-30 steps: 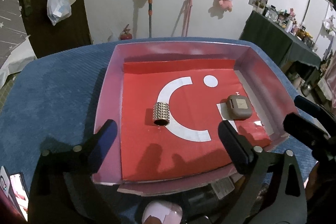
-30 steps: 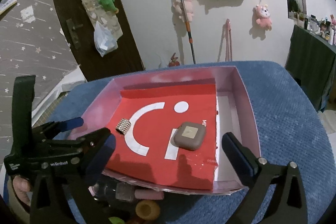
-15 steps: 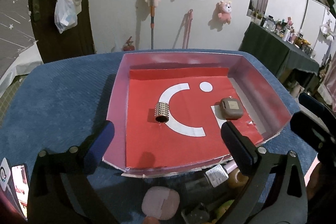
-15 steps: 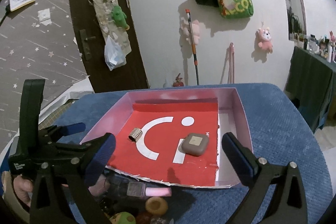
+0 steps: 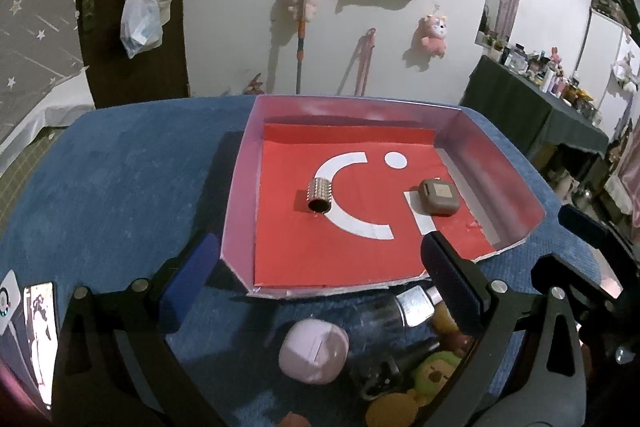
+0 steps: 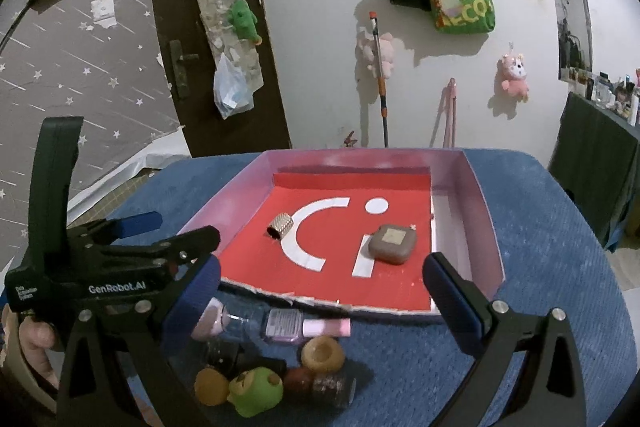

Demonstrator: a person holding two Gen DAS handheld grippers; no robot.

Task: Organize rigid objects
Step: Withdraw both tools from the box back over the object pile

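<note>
Clutter (image 6: 276, 359) below spread right gripper (image 6: 320, 291) fingers (image 6: 452, 287), untouched.

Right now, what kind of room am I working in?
Most likely a lived-in room of a home, perhaps a bedroom. Plush toys and a green tote bag hang on the wall, a dark door stands at left, and a side table crowded with bottles sits at right.
</note>
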